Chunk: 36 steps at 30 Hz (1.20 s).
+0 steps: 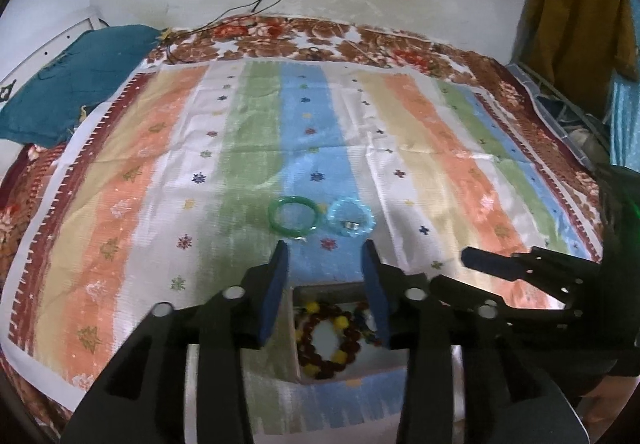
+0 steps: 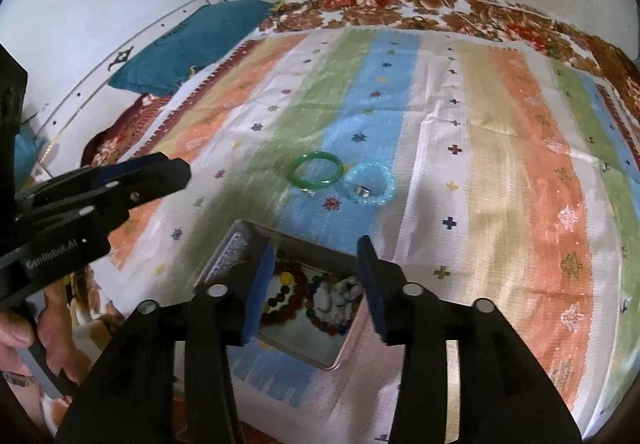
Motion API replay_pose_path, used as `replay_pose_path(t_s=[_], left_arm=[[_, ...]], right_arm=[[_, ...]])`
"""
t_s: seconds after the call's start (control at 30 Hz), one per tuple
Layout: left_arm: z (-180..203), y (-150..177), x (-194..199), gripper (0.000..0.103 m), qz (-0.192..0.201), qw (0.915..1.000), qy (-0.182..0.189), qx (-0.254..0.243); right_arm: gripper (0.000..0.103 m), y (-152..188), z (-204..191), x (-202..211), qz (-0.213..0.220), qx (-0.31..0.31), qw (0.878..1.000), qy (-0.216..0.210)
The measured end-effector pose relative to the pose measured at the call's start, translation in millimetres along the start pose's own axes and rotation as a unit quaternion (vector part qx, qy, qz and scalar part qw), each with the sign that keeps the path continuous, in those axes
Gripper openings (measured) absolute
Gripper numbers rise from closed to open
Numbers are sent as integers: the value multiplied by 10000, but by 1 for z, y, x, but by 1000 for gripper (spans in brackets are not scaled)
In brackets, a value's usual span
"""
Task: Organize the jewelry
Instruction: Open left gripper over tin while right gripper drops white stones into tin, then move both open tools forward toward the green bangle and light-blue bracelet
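Blue-padded fingers (image 1: 276, 292) of the left gripper (image 1: 326, 284) are hanging spread wide with nothing between them, straight over the metal tray (image 2: 224, 260), and the right gripper (image 2: 316, 284) is hovering released and empty over the same tray. Inside it a brown beaded bracelet (image 1: 332, 340) with yellow beads is lying beside a heap of mixed beads (image 2: 336, 296). Two pieces are waiting out on the striped cloth (image 1: 440, 164): a green bangle (image 1: 297, 218) and, just beside it and possibly touching, a pale blue beaded bracelet (image 1: 351, 221) with a small silver ring (image 2: 363, 191) sitting inside its loop. Trouble is likely lying in that closeness: a grip closing on one ring could be dragging or nudging its neighbour, and lifting the blue bracelet could be scattering the small ring across the cloth, where the busy print would be hiding it. Smooth and rigid, the bangle could be squirting out of a pinch on its rim. Both grippers working one tray could be colliding. Much of the tray's contents is being covered by the fingers, and a tiny glinting item at the bangle's near edge is staying too small to name.
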State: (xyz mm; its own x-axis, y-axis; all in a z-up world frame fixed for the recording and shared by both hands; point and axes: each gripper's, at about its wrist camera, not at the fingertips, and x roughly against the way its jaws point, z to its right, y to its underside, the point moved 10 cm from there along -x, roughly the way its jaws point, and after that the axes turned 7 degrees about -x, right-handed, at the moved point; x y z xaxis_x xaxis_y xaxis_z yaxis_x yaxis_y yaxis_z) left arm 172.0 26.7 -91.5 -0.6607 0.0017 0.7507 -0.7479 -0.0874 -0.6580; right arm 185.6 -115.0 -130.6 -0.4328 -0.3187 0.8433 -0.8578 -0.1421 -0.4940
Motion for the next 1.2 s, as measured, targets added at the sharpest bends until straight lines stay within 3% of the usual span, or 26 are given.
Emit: replay_pose_path(t_s=[0.2, 0.57, 1.2], left_arm=[[-20, -14, -25, 47, -177, 9996, -204, 101], [-49, -12, -79, 52, -799, 9952, -221, 519], [-55, -10, -126, 57, -1229, 9912, -280, 393]], right_arm=[[50, -8, 3, -14, -140, -97, 9999, -7], [56, -24, 12, -37, -265, -229, 9993, 113], [56, -37, 40, -78, -600, -597, 9959, 324]])
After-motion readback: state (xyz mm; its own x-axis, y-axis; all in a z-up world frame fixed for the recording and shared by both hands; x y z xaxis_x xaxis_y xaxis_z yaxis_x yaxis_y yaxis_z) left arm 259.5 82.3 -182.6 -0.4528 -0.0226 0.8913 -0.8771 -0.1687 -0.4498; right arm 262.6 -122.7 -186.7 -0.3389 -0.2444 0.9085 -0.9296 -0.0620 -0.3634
